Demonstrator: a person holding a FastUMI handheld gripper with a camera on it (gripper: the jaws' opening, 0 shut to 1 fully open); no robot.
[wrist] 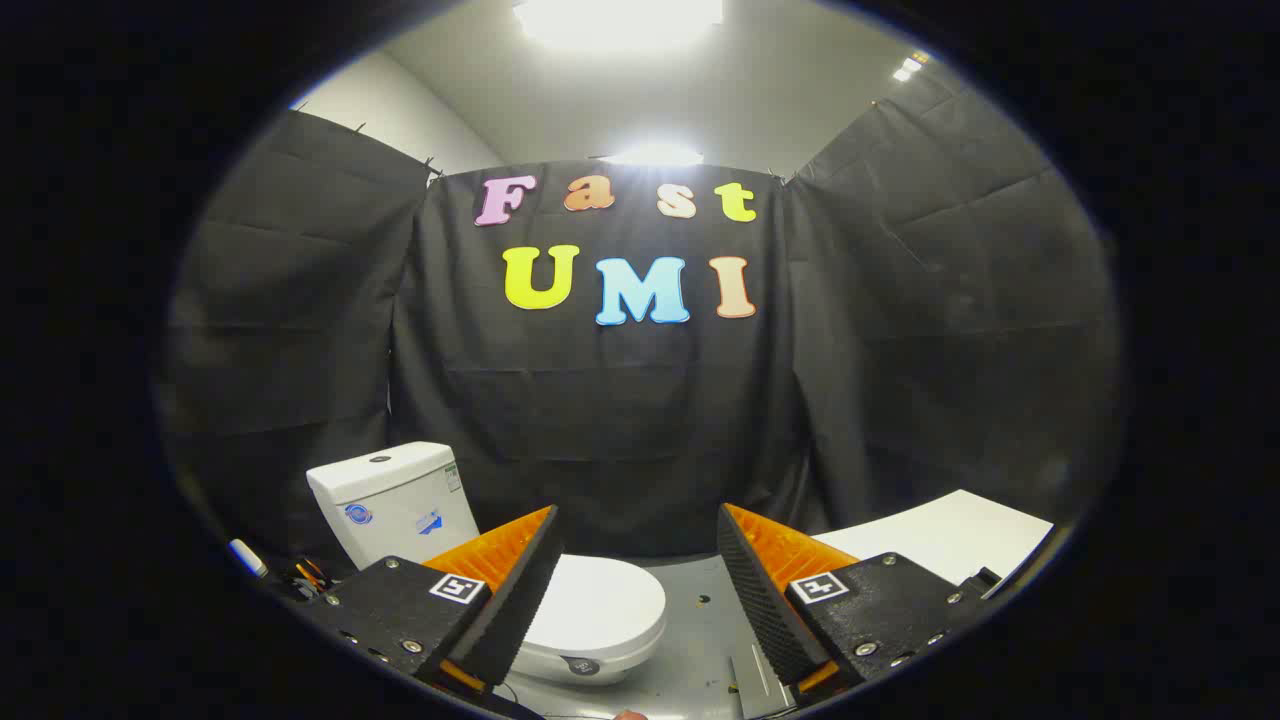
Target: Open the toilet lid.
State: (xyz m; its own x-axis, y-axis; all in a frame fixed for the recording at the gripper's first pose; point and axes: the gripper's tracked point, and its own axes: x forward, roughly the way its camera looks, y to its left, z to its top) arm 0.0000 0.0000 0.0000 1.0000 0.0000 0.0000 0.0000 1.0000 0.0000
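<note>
Nothing of the task looked done. On the grey floor point(690, 640), the toilet point(400, 505) stood against the booth wall, its lid point(600, 608) down flat over the bowl. Well short of it, the gripper point(638, 590) hung with fingers spread wide, holding nothing; approach and lift both remained.

Gripper point(637, 560) held level, pointing forward, jaws spread wide with nothing between. Left finger point(520, 600) angled inward, ribbed black pad facing the gap, orange backing behind. Right finger point(765, 600) mirrored, same ribbed pad and orange back. Black mounts at both bases, each with a square marker and screws. Neither pad touching anything.
</note>
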